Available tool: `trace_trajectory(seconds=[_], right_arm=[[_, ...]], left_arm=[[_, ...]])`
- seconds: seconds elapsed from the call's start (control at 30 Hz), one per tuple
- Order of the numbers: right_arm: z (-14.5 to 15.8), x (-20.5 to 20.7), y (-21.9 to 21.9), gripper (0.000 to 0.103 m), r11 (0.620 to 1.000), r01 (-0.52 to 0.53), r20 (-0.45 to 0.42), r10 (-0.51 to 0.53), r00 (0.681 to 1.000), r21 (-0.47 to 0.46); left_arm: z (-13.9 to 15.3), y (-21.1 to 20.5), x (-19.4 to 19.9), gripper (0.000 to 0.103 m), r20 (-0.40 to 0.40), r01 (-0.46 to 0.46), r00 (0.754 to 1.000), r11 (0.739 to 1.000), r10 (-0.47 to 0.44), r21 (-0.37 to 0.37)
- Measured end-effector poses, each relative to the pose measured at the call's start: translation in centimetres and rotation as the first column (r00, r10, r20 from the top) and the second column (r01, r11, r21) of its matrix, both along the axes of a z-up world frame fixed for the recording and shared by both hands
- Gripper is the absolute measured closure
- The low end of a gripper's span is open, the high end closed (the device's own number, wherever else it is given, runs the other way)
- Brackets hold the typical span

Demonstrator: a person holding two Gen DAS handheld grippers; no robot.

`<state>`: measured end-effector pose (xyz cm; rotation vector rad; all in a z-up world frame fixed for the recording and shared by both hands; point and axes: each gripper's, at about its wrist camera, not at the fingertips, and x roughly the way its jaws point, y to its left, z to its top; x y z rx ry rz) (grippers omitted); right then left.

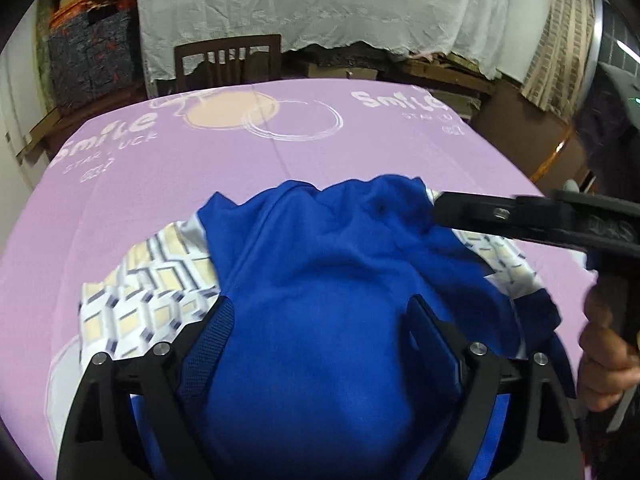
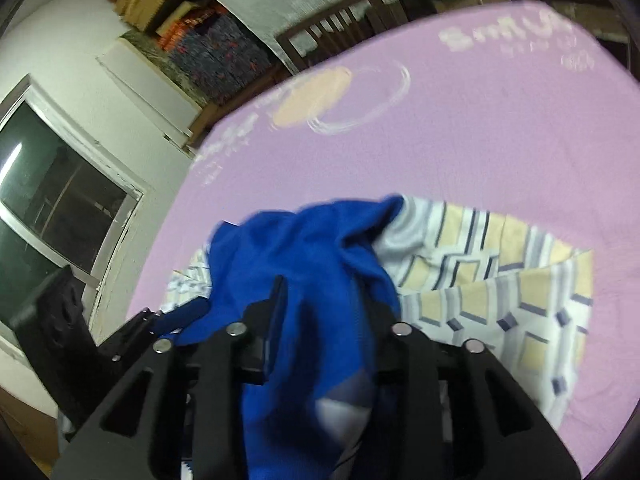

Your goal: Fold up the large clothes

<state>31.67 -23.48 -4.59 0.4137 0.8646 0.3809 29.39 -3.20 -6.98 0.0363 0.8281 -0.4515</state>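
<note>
Left hand-held gripper (image 1: 320,320) spread wide over the blue garment (image 1: 320,264), right hand-held gripper (image 2: 324,300) partly apart with blue cloth bunched between its fingers, garment heaped on a patterned cloth (image 2: 500,280), on the pink-covered table (image 1: 280,160), wooden chair (image 1: 228,60) behind.
</note>
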Motion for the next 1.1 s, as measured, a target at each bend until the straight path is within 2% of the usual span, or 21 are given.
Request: trace_trajectory(seconds=[0.1, 0.2, 0.37, 0.6, 0.67, 0.83, 0.97, 1.1], right_arm=[[1.5, -2.0, 1.1, 0.07, 0.999, -0.014, 0.032, 0.015, 0.999, -0.033], [2.2, -5.2, 2.8, 0.069, 0.992, -0.047, 0.07, 0.056, 0.996, -0.119], [1.2, -8.3, 4.6, 0.066, 0.977, -0.082, 0.081, 0.1, 0.992, -0.196], [-2.3, -8.4, 5.4, 0.066, 0.97, -0.111, 0.033, 0.121, 0.992, -0.217], [-2.4, -8.5, 5.6, 0.064, 0.964, -0.131, 0.046, 0.145, 0.988, -0.232], [-2.7, -9.1, 6.7, 0.051, 0.942, -0.169, 0.077, 0.199, 0.977, -0.291], [-2.7, -9.5, 7.4, 0.049, 0.926, -0.168, 0.09, 0.21, 0.974, -0.339], [-2.1, -9.6, 6.9, 0.049, 0.934, -0.158, 0.091, 0.196, 0.976, -0.322]], left_arm=[[0.9, 1.0, -1.2, 0.012, 0.017, -0.052, 0.999, 0.999, 0.052, 0.016], [1.5, 2.2, -3.1, 0.01, 0.048, -0.084, 0.995, 0.996, 0.082, 0.042], [0.7, 3.2, -4.9, 0.009, 0.056, -0.116, 0.992, 0.987, 0.11, 0.108], [-1.8, 3.1, -3.9, 0.003, -0.001, -0.109, 0.994, 0.983, 0.111, 0.145], [-2.1, 3.2, -3.8, 0.003, -0.011, -0.104, 0.994, 0.985, 0.106, 0.14], [-2.0, 2.9, -3.9, 0.003, 0.007, -0.1, 0.995, 0.982, 0.1, 0.159], [-2.0, 2.7, -4.0, 0.003, 0.013, -0.1, 0.995, 0.981, 0.1, 0.168], [-1.4, 2.1, -4.7, 0.004, 0.045, -0.098, 0.995, 0.975, 0.091, 0.198]])
